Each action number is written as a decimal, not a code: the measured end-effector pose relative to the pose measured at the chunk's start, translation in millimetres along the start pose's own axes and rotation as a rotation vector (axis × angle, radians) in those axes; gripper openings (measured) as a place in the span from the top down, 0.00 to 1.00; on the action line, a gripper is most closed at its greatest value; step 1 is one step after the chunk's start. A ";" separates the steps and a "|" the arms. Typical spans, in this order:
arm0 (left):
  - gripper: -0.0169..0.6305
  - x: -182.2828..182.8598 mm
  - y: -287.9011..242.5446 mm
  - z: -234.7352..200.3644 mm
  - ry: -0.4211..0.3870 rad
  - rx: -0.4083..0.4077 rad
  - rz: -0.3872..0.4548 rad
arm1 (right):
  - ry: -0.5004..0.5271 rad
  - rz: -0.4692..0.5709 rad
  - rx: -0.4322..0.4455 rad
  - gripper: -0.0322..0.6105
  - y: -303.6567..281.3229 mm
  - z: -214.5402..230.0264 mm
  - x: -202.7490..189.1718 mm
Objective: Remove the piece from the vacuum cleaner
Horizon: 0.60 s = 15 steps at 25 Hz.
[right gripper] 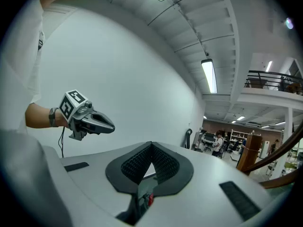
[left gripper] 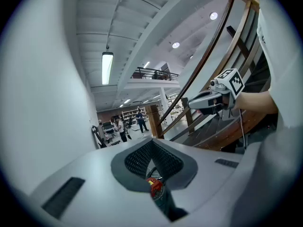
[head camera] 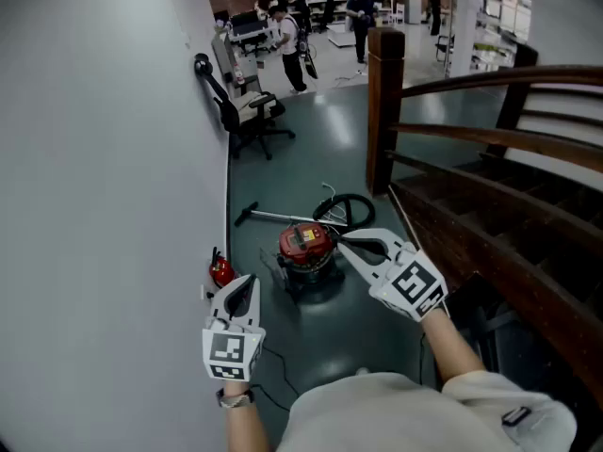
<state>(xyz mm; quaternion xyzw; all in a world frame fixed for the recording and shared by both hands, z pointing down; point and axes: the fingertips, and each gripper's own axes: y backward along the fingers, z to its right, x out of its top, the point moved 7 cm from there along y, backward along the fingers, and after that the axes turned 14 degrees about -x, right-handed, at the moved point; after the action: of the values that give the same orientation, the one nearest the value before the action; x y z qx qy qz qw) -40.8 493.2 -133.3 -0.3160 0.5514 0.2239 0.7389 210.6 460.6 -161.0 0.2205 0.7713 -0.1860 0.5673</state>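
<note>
A red-topped canister vacuum cleaner [head camera: 305, 244] stands on the dark floor beside the white wall. Its black hose [head camera: 347, 209] loops behind it, and a metal wand [head camera: 271, 217] lies to its left. Both grippers hang in the air well above it, jaws together and empty. The left gripper [head camera: 247, 283] is to the vacuum's left; the right gripper [head camera: 342, 241] points at it from the right. In the left gripper view the vacuum's red top [left gripper: 155, 187] shows below the shut left gripper [left gripper: 151, 143], with the right gripper [left gripper: 208, 101] beyond. The right gripper view shows the shut right gripper [right gripper: 151, 146] and the left gripper [right gripper: 91, 122].
A wooden staircase with a railing [head camera: 490, 139] and a thick post [head camera: 383, 102] runs along the right. The white wall [head camera: 104, 158] closes the left side, with a red fire extinguisher [head camera: 221, 271] at its foot. An office chair [head camera: 252, 121] and several people stand farther off.
</note>
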 end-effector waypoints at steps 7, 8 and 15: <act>0.97 7.8 -3.9 1.2 -0.016 0.012 0.014 | 0.011 -0.003 0.004 0.91 1.0 4.2 0.4; 0.97 8.1 -5.5 2.4 -0.017 0.011 0.012 | 0.013 -0.001 0.003 0.91 1.4 5.7 0.0; 0.97 8.8 -16.3 14.7 -0.015 0.002 -0.003 | -0.046 0.064 -0.013 0.90 9.3 20.6 1.5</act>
<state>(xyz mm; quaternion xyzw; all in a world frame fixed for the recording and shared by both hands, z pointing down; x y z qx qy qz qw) -17.3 492.2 -135.3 -0.3142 0.5455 0.2246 0.7439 231.6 457.5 -168.8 0.2371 0.7518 -0.1676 0.5921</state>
